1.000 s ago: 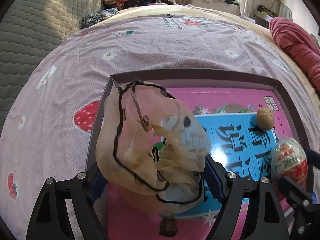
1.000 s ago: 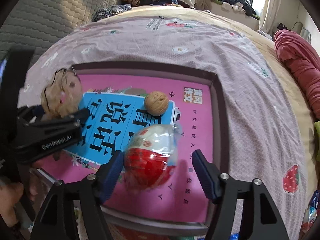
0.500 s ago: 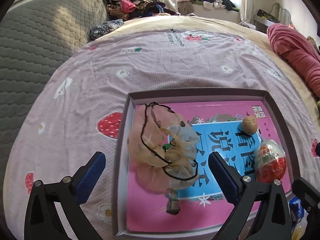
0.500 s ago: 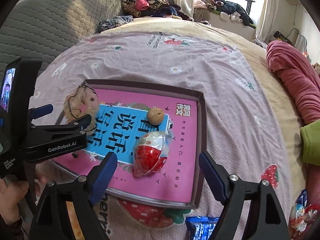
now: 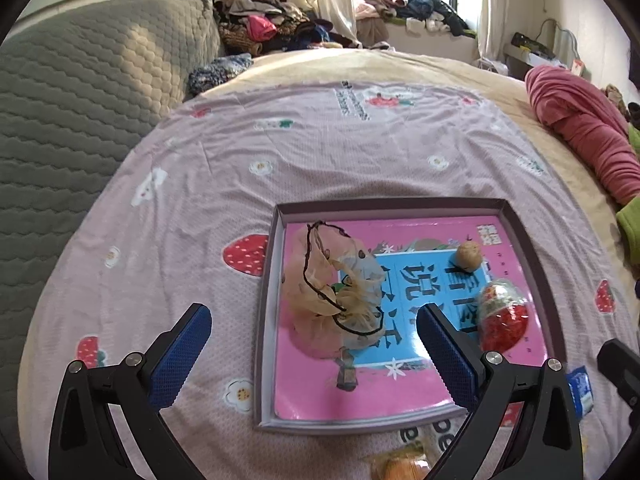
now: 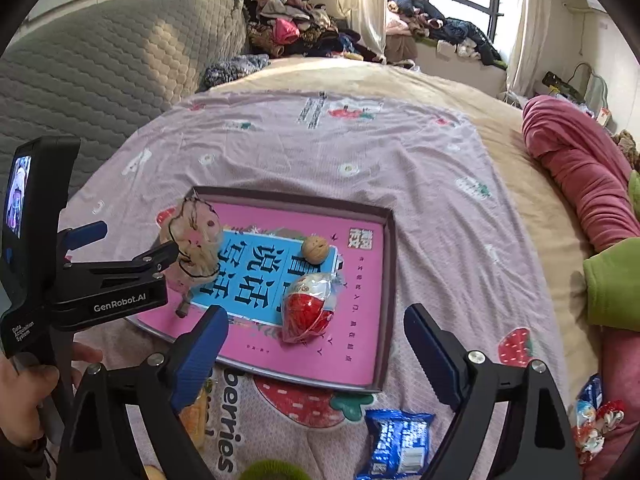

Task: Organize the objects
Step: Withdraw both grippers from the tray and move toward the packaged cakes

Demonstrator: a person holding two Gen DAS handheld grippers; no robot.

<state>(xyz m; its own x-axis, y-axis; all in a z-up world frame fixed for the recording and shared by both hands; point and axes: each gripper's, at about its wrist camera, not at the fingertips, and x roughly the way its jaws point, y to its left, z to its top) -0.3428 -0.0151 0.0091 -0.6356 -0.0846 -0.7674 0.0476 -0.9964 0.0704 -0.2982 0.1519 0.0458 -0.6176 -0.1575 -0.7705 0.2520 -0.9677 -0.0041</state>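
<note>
We hold the left gripper (image 5: 314,344) with its blue-padded fingers spread wide and nothing between them, above the near left part of the shallow box (image 5: 516,224) that lies on the pink strawberry-print bedsheet (image 5: 192,216). The right gripper (image 6: 316,344) is likewise parted and empty, above the near edge of the same box (image 6: 386,280).

Inside the box lies a pink and blue book (image 5: 360,392) that covers its floor. On the book, in the left wrist view, the beige mesh pouch (image 5: 332,292) with a black drawstring sits at about 9 o'clock from the box centre, slumped rather than upright. The walnut (image 5: 468,255) rests at about 2 o'clock, apart from the pouch. The foil-wrapped chocolate egg (image 5: 503,312), red below and white above, lies at about 4 o'clock, near the walnut but not touching it.

In the right wrist view the egg (image 6: 308,306) lies just beyond our open right fingers, the walnut (image 6: 315,247) sits at 12 o'clock from it, and the pouch (image 6: 192,240) is at the box's far left, partly behind the left gripper's arm.

On the sheet outside the box, a blue snack packet (image 6: 400,440) lies at 6 o'clock from the box. A rolled red blanket (image 6: 580,176) lies at 3 o'clock, well apart.
</note>
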